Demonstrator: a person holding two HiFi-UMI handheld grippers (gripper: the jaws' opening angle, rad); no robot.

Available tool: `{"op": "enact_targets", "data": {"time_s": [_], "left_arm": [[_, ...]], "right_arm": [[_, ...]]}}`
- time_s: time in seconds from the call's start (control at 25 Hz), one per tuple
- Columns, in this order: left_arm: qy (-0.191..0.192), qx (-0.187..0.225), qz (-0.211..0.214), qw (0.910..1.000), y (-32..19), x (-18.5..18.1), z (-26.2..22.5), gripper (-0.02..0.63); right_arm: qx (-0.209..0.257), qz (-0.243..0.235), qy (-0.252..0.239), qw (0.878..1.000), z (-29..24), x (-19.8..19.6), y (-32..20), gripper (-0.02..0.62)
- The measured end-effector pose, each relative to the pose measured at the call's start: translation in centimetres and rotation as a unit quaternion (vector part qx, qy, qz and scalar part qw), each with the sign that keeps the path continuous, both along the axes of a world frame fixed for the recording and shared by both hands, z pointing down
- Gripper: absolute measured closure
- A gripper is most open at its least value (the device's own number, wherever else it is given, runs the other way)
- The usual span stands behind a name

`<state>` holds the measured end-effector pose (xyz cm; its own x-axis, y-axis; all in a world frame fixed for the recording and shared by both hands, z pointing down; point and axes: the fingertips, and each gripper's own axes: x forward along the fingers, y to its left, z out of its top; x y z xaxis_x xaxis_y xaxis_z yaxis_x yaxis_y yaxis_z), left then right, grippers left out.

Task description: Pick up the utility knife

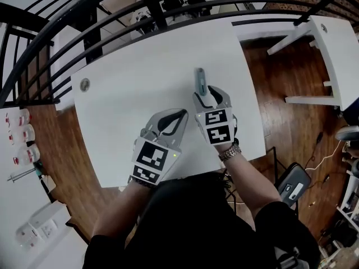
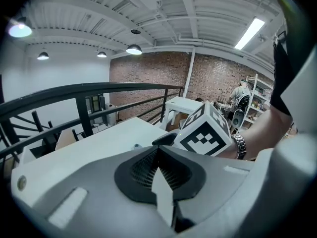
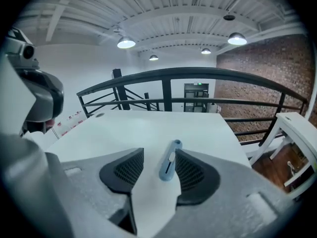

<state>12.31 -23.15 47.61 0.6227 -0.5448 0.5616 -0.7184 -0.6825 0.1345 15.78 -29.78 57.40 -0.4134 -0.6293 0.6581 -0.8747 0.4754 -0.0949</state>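
Dark wood floor (image 1: 53,144) lies under a big white table (image 1: 123,94), and a black railing (image 1: 84,10) curves around the far side. At the far left I see some small bottles (image 1: 19,133) on a white shelf. A small round disc (image 1: 84,84) sits near the left corner of the table.

My left gripper (image 1: 179,114) hangs low over the near part of the table. Its jaws are closed, tip against tip, and nothing is between them. In the left gripper view its dark pads (image 2: 136,170) meet at the tips. Past them I see the marker cube (image 2: 205,133) of the other gripper and a metal wristwatch (image 2: 239,145).

My right gripper (image 1: 208,94) is just to the right, close beside the left one. Its jaws are wide open. The utility knife (image 1: 199,80) lies flat on the table, near the middle. It is pale blue and points away from me. Its near end sits between the open jaws. In the right gripper view the knife (image 3: 168,165) is close to the right pad (image 3: 195,175). I cannot tell if they touch. The knife is not lifted.

Farther right, another white table (image 1: 336,49) stands on the wood floor.
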Motion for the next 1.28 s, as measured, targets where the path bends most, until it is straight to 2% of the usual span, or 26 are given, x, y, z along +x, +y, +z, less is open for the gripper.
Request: {"op": "enact_targets", "data": {"time_s": [0.32,0.52,0.6,0.68,1.0,1.28], "left_arm": [[-0.013,-0.027,-0.021,0.9993,-0.6,-1.1,2.7,0.591],[-0.019,-0.03,-0.032,0.9989,-0.7,-2.3,2.9,0.591],[-0.019,-0.029,-0.033,0.9988,-0.6,-2.6,3.0,0.591],[-0.019,-0.029,-0.034,0.9988,-0.5,-3.0,3.0,0.591],[-0.011,-0.014,-0.032,0.9993,0.4,-4.5,1.8,0.591],[0.004,0.018,-0.029,0.9994,2.5,-6.6,-0.7,0.591]], "right_arm": [[-0.03,0.004,0.03,0.999,5.0,-0.1,-3.3,0.397],[-0.052,0.002,0.057,0.997,6.6,-0.5,-3.9,0.397],[-0.056,0.001,0.064,0.996,7.1,-0.5,-3.7,0.404],[-0.058,-0.005,0.066,0.996,7.0,-0.8,-3.4,0.439],[-0.029,-0.02,0.05,0.998,3.5,-2.0,-0.9,0.457],[0.019,-0.034,0.027,0.999,-2.9,-4.8,2.9,0.459]]}}
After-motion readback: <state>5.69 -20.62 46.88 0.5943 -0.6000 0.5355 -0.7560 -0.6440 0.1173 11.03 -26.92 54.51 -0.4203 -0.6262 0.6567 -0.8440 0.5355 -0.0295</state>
